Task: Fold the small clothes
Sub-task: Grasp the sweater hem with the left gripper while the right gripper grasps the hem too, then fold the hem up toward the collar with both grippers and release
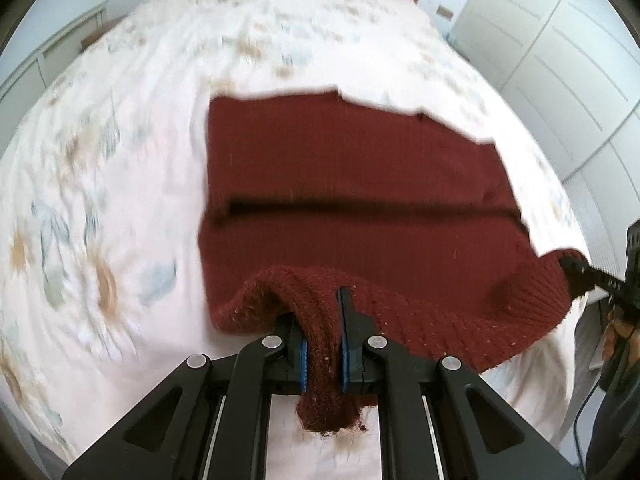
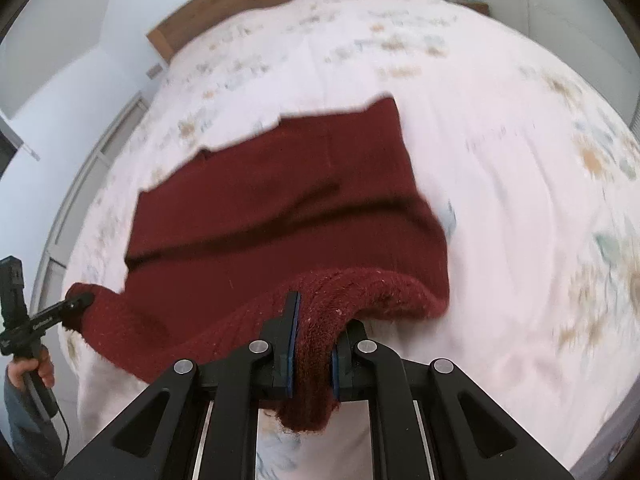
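both claws clamped on the dark red knit sweater (image 1: pixel 352 184). left gripper (image 1: pixel 322 316) pinches the near hem at 6 o'clock in its view, wool bunched between the blue pads (image 1: pixel 344 364). right gripper (image 2: pixel 314 320) does the same on the other near corner. sweater body lies flat toward 12 on the floral bedspread (image 1: pixel 100 160); wooden headboard (image 2: pixel 224 12) beyond.

From my left wrist view, bedspread (image 1: pixel 120 152) lies bare from 9 to 12 o'clock; the red sweater (image 1: pixel 352 176) fills the centre. At 3 o'clock the right gripper (image 1: pixel 568 266) blocks passage, wardrobe (image 1: pixel 560 60) at 2.
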`<state>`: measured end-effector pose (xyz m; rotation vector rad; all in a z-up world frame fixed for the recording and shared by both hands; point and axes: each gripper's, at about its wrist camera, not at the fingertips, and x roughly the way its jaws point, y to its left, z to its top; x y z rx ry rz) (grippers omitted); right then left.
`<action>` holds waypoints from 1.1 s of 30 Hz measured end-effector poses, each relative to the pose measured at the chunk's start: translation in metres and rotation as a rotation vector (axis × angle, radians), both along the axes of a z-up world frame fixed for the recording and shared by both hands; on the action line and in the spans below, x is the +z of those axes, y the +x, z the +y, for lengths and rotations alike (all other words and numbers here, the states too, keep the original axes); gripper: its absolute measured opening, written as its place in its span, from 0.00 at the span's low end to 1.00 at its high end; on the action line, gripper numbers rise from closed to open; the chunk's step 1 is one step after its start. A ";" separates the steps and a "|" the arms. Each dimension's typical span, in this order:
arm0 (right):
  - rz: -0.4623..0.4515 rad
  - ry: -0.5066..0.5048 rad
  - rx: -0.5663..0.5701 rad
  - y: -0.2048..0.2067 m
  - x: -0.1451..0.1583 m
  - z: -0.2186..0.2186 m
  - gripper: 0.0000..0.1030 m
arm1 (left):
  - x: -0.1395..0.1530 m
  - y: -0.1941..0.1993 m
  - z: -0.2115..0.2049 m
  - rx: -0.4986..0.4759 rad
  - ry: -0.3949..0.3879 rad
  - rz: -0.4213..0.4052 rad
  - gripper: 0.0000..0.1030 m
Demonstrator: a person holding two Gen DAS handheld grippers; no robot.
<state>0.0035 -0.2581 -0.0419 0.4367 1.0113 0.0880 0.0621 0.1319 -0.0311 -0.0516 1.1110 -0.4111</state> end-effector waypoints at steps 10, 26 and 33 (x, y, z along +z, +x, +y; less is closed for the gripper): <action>-0.101 0.002 -0.082 0.088 0.026 -0.025 0.11 | 0.027 0.097 -0.017 0.057 0.037 -0.085 0.09; 0.140 -0.075 -0.079 0.213 -0.057 -0.023 0.14 | -0.061 0.202 -0.045 0.118 0.243 0.032 0.12; 0.122 -0.107 -0.114 0.206 -0.053 -0.023 0.56 | -0.066 0.207 -0.047 0.114 0.223 0.076 0.59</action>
